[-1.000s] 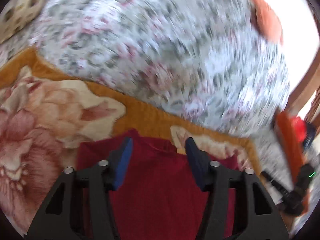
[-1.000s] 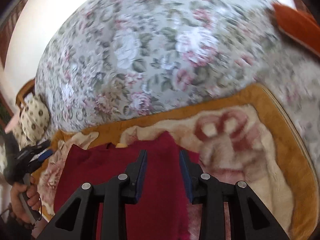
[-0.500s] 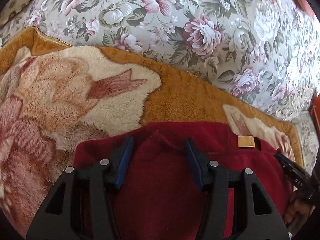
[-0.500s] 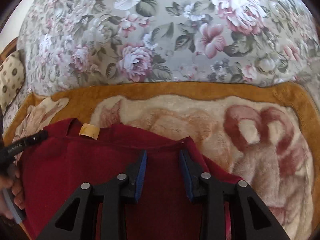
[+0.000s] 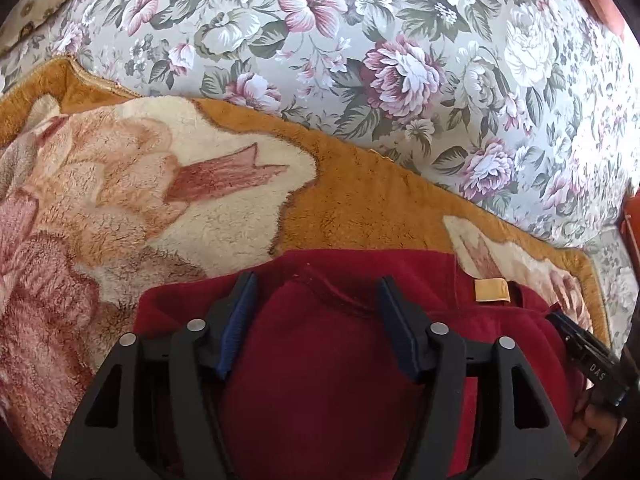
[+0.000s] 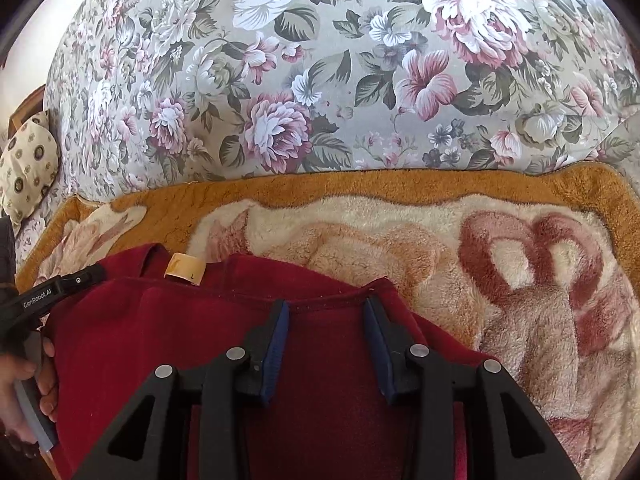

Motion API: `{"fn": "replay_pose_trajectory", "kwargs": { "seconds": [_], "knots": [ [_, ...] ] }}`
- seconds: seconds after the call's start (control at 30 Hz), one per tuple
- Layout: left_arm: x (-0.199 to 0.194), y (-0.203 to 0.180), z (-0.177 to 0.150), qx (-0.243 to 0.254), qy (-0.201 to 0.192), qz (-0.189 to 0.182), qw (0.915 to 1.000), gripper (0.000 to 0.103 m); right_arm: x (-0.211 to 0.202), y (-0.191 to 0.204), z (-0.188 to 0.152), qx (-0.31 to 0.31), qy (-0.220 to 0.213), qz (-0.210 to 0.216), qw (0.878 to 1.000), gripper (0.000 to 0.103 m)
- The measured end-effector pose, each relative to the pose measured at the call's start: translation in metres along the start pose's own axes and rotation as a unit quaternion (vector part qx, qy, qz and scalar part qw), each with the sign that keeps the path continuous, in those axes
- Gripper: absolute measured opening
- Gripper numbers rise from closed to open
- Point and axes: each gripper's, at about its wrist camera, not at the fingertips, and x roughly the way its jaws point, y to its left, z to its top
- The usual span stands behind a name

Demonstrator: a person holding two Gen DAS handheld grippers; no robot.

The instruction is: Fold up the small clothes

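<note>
Left gripper (image 5: 314, 312): jaws are standing wide apart, lying low over the garment (image 5: 340, 380) near its far left corner; a raised seam ridge is sitting between the blue pads (image 5: 240, 320). Nothing is being pinched.

Right gripper (image 6: 326, 334): jaws are standing moderately apart over the garment's far right edge, the hem running just past the fingertips. It is gripping nothing that I can see.

Garment: dark red fleece, lying spread on the blanket (image 5: 360, 200), its far edge running roughly parallel to the blanket's orange far border. A tan label (image 5: 491, 290) is sitting at the far edge, between the two grippers.

Blanket: plush, cream and pink flowers on orange, covering the bed; the floral sheet (image 6: 320, 80) is showing beyond its far edge. A spotted pillow (image 6: 28, 160) is lying at the far left.

Step in hand: judging by the open jaws over the far edge, each gripper is either lining up a pinch or letting go after laying the cloth down; I cannot tell which.

Next move: probably calling for both grippers closing on matching points of one edge and carrying it across evenly, so the layers are not bunching.

Hidden: the garment's near part is cut off below both views, so its type and any folds already made are unclear. Whether the pads are touching cloth is hard to make out.
</note>
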Motion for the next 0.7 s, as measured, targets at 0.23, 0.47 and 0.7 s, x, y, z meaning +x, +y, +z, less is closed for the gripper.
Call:
{"fn": "replay_pose_trajectory", "kwargs": {
  "seconds": [0.23,0.47,0.7],
  "knots": [
    [0.002,-0.003,-0.001,0.009,0.002,0.005,0.9999,0.066,0.000,0.004,0.000,-0.006,-0.001,-0.007,1.000,0.038],
    [0.002,-0.004,-0.003,0.009,0.000,0.001,1.0000,0.068,0.000,0.006,0.000,-0.012,0.002,-0.011,1.000,0.039],
    [0.003,-0.004,-0.004,0.011,0.001,-0.002,0.9999,0.071,-0.001,0.011,0.002,-0.026,0.007,-0.014,1.000,0.049]
  ]
}}
